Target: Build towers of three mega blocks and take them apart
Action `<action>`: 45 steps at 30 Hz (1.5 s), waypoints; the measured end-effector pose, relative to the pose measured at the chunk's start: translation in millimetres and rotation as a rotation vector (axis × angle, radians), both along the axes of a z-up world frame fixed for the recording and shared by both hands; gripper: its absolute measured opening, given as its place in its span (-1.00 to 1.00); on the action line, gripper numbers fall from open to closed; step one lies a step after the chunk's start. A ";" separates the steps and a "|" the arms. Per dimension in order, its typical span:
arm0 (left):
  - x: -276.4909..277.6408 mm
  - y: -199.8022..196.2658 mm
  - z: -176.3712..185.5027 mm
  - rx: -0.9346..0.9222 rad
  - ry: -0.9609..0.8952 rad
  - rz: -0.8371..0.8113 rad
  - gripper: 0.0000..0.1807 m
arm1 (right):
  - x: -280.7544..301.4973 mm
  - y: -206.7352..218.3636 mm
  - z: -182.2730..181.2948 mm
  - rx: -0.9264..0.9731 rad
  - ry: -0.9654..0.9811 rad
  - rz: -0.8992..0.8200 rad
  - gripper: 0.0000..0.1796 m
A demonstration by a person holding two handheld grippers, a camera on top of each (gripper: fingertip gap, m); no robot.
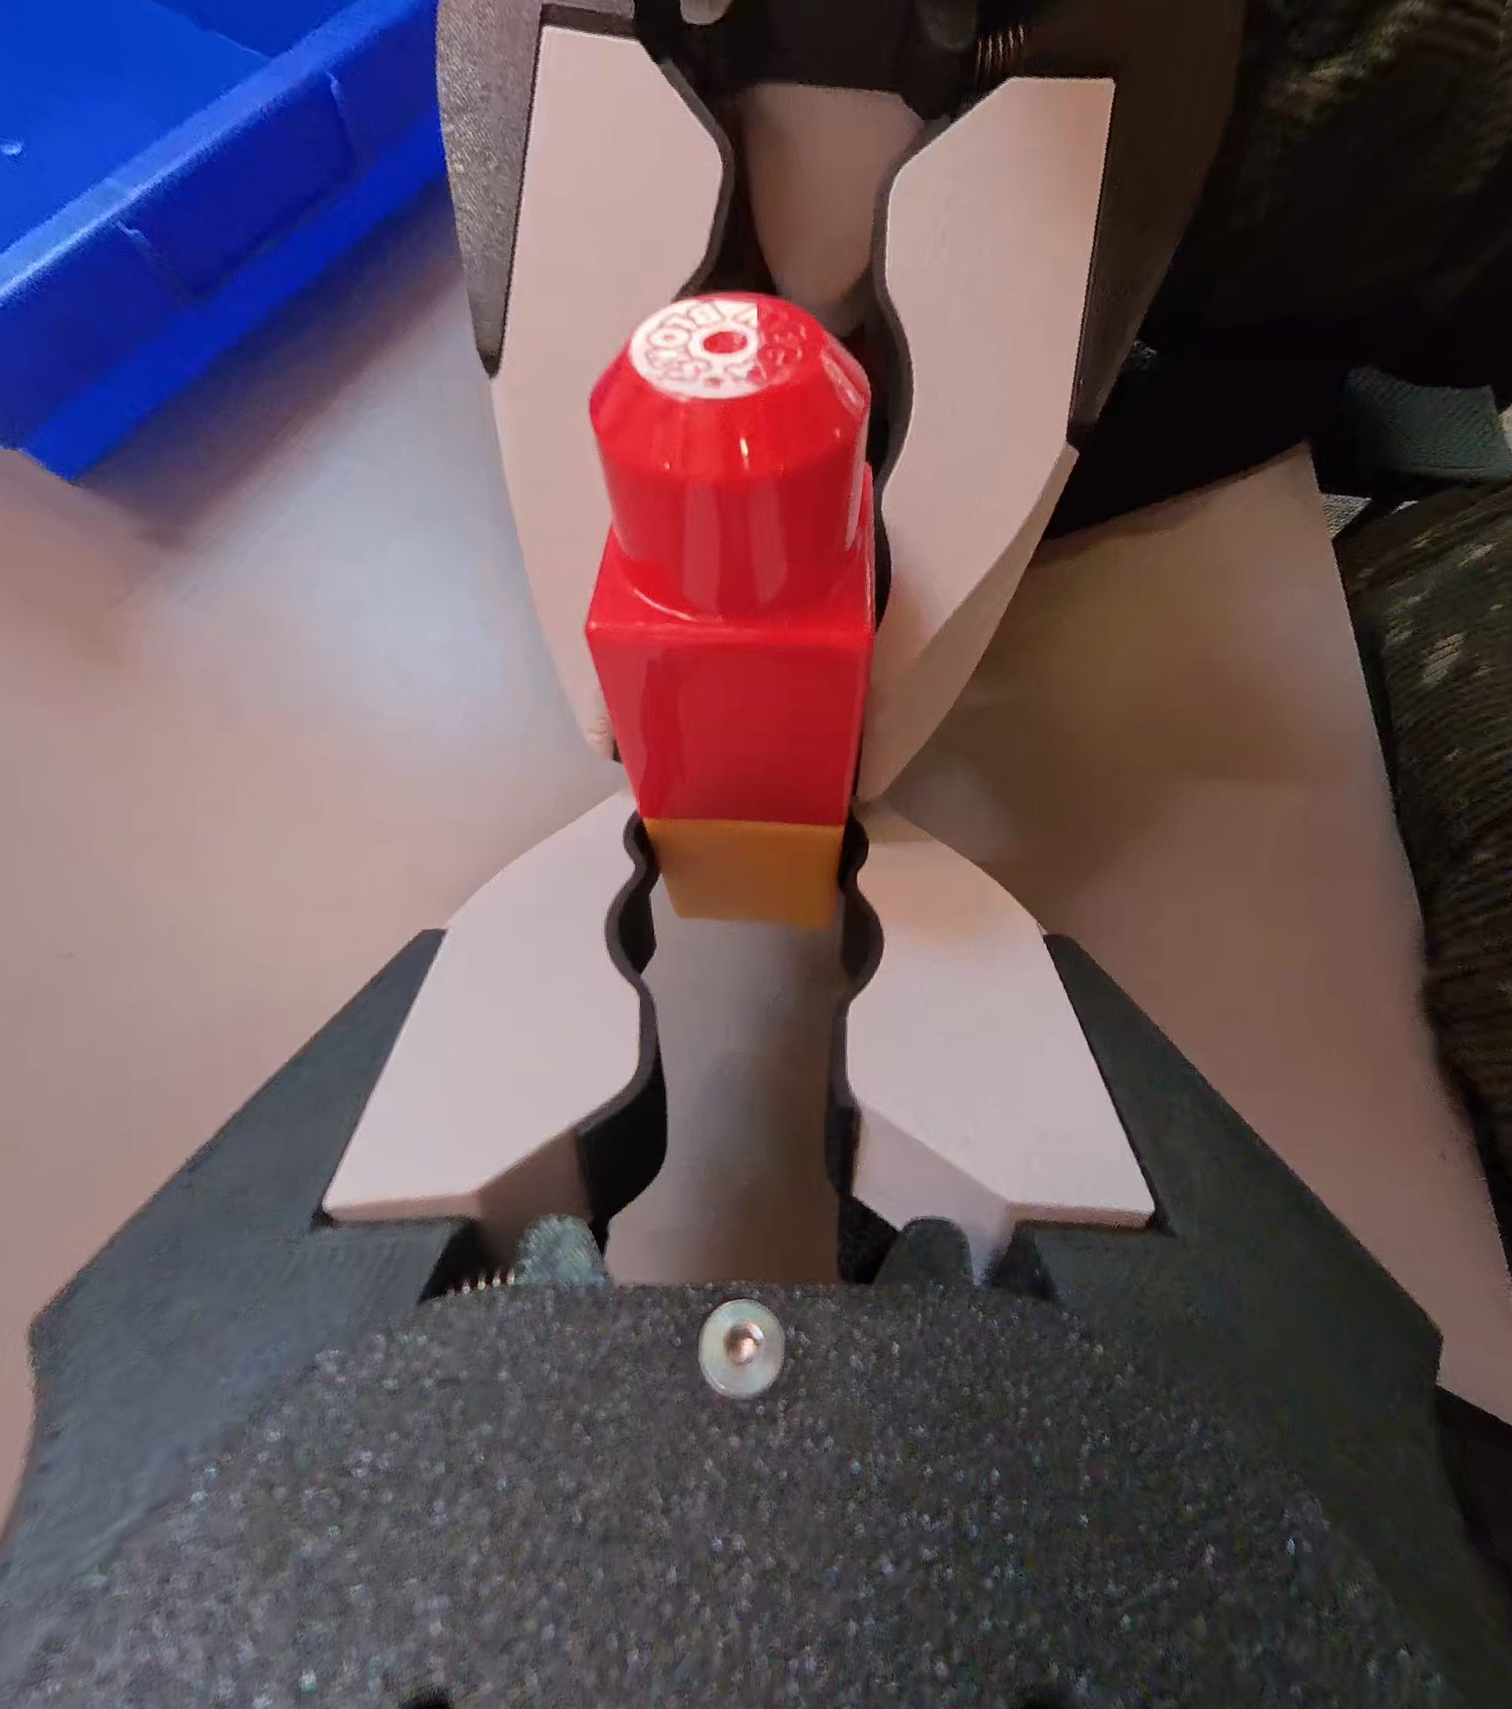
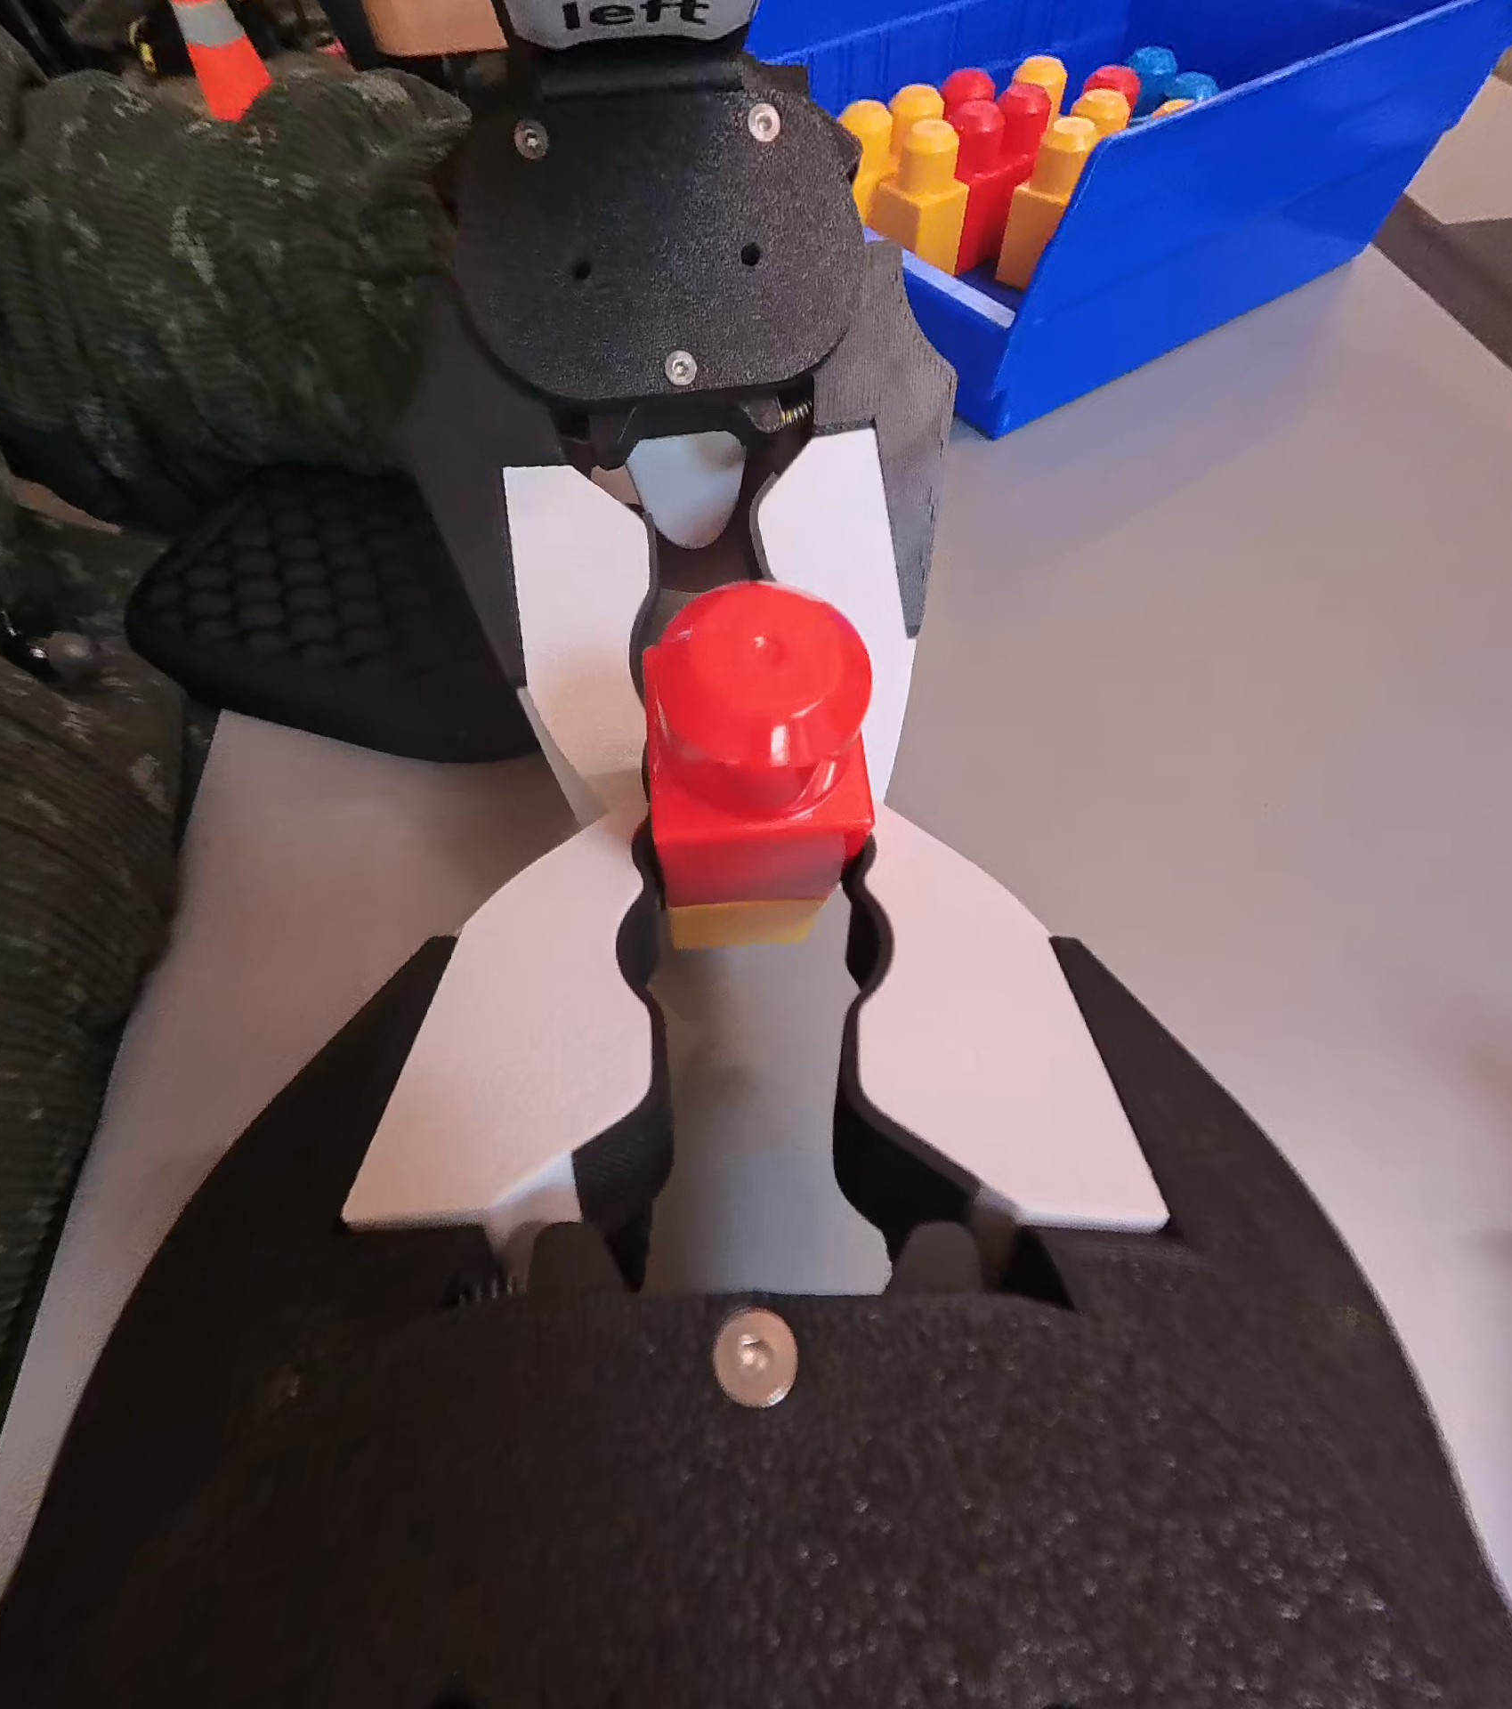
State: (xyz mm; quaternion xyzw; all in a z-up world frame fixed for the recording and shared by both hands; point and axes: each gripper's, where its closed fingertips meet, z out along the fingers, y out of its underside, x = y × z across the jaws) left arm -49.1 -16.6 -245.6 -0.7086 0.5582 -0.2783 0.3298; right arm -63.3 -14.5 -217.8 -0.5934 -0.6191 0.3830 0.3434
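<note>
Red block (image 1: 733, 647) over orange-yellow block (image 1: 747, 869); white fingers (image 1: 530, 1017) with black pads on black textured gripper body (image 1: 733, 1526); blue bin (image 2: 1196, 277) with yellow, red, blue blocks (image 2: 983, 176); pale grey table (image 2: 1242, 740); dark green camouflage fabric (image 2: 40, 740)

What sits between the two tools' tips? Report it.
A red block pressed onto an orange block, gripped by left tool and right tool; both wrist views show it.
</note>
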 end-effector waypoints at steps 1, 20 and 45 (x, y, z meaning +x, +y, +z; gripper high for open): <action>-2.9 1.2 1.6 0.011 0.008 0.008 -0.57 | 0.8 0.9 0.1 0.000 0.000 -0.002 -0.58; -259.4 51.8 139.4 0.363 0.018 0.755 -0.49 | 15.7 31.8 -35.7 -0.009 -0.152 -0.118 -0.51; -397.9 5.8 10.5 -0.316 1.100 0.400 -0.55 | 22.0 41.5 -5.2 -0.043 0.001 -0.167 -0.44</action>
